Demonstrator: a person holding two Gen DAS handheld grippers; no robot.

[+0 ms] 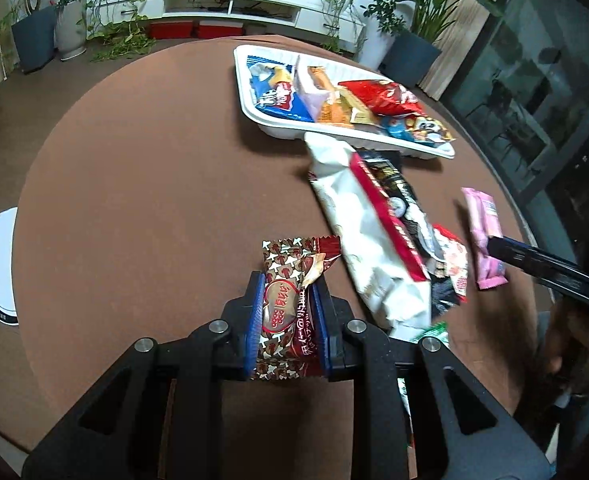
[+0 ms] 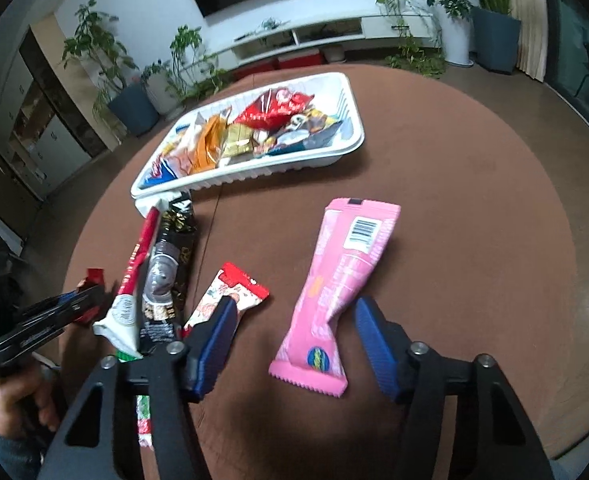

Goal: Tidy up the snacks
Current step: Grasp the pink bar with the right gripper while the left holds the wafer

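My left gripper (image 1: 286,284) is shut on a red-and-brown mushroom-print snack packet (image 1: 292,300), held above the round brown table (image 1: 142,184). My right gripper (image 2: 294,316) is open, its jaws either side of a pink snack packet (image 2: 334,284) lying on the table (image 2: 474,220); the packet also shows in the left wrist view (image 1: 484,236). A white tray (image 1: 246,92) at the far side holds several snack packets; it also shows in the right wrist view (image 2: 334,152).
Loose packets lie near the tray: a white-and-red one (image 1: 358,240), a black one (image 2: 172,264), a small red-and-white one (image 2: 234,292) and a green one (image 1: 434,332). Potted plants and a white TV cabinet stand beyond the table.
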